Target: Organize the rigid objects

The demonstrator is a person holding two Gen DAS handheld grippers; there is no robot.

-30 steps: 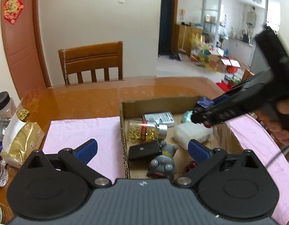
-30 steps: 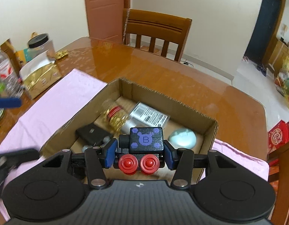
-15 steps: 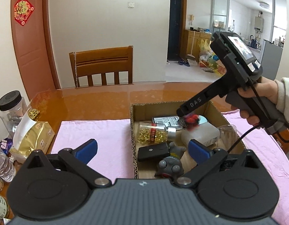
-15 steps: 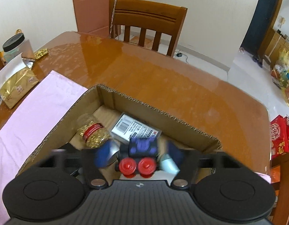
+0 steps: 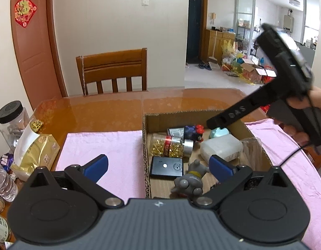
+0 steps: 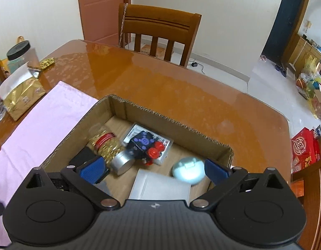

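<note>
Black device [image 6: 83, 156] and white container [image 6: 160, 185] partly behind gripper body.

Left gripper [image 5: 158, 164]: black plastic body, two round discs either side, grey ribbed centre plate with small white emblem, silver screws at linkage pivots, blue pads on fingers [image 5: 97, 164].
Right gripper [image 6: 155, 169]: same build, blue pads, silver pivot screws. From left wrist view: black pistol-style handle, raised "DAS" lettering on arm, small screen on top, thin black cable below grip.
</note>
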